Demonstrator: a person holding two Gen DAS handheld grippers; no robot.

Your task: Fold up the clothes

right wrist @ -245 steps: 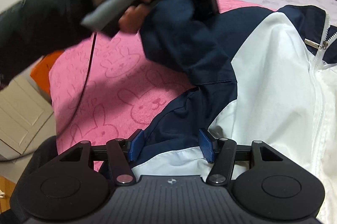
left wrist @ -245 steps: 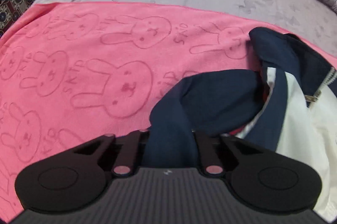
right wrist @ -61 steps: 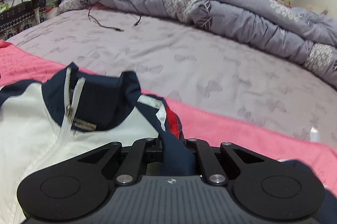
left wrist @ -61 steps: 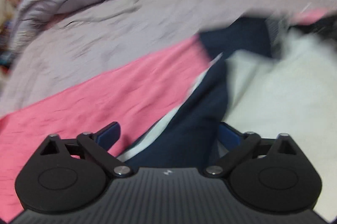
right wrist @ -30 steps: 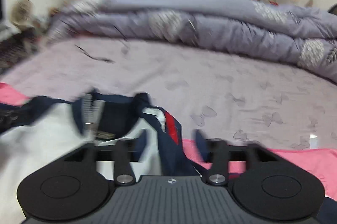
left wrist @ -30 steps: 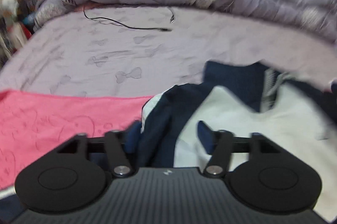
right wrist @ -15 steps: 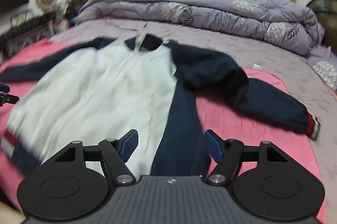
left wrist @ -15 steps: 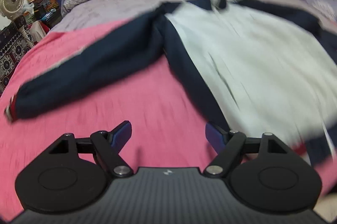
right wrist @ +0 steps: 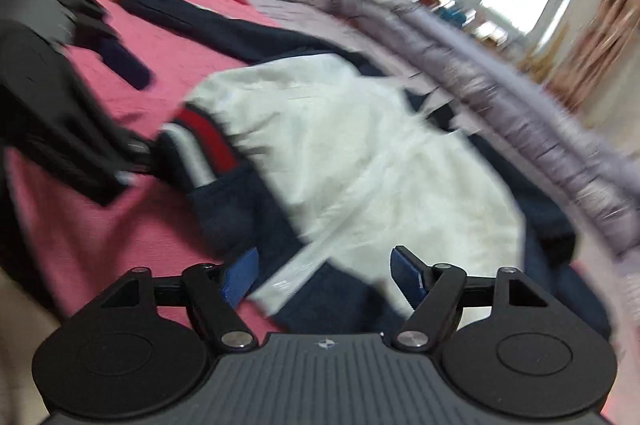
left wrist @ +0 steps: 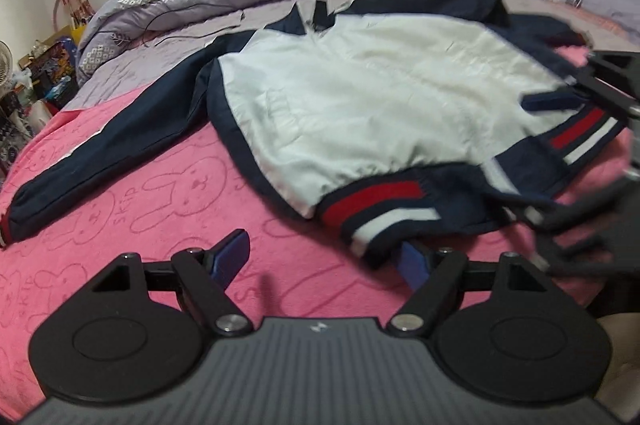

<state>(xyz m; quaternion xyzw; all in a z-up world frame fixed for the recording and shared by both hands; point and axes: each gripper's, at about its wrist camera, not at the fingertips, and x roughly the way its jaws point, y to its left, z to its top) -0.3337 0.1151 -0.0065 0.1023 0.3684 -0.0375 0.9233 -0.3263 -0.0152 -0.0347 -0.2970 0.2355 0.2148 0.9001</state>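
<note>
Towel (left wrist: 168,193): pink, spread as folding surface.
Jacket (left wrist: 380,97): flat on towel, front down, sleeves out, ready for folding.
Left gripper (left wrist: 324,257): released, at jacket hem.
Right gripper (right wrist: 320,271): released, over hem corner.

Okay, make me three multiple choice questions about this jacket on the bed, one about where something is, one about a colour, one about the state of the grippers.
1. Where does the jacket lie?
A. spread on the pink towel
B. hung at the window
C. on the floor

2. What colour are the sleeves?
A. grey
B. navy
C. green

3. How do the jaws of the left gripper and right gripper stand?
A. both open
B. both shut on the hem
C. one open, one shut

Answers: 1 A, the body and one sleeve rest across the bunny-print towel; 2 B, the sleeve is dark navy; 3 A, in each wrist view the blue pads stand wide apart.
</note>
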